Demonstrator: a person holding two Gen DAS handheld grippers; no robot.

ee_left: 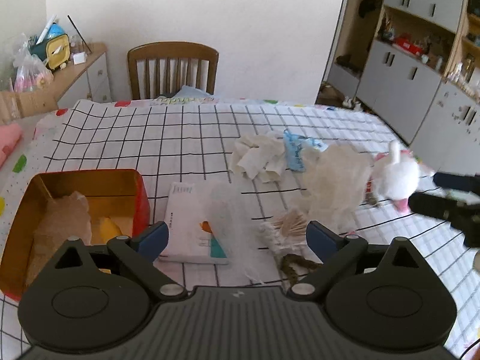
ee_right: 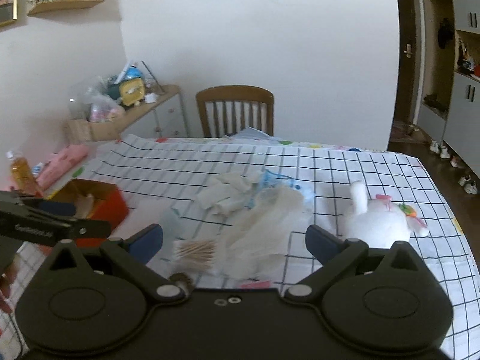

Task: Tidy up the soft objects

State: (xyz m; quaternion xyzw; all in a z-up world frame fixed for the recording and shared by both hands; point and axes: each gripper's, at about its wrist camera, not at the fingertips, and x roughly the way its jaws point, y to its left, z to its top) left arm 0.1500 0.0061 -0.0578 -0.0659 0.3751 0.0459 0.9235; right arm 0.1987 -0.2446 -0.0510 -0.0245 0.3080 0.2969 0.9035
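Both grippers hung over the grid-patterned tablecloth (ee_left: 186, 138) with fingers spread wide and nothing between them — the left gripper (ee_left: 237, 237) above a white booklet (ee_left: 195, 225), the right gripper (ee_right: 234, 243) above a sheer white cloth (ee_right: 264, 225) and a bundle of cotton swabs (ee_right: 195, 252). The red box (ee_left: 87, 198) sat at the left; crumpled tissues (ee_left: 258, 156) and a white plush toy (ee_right: 378, 219) lay loose on the table.
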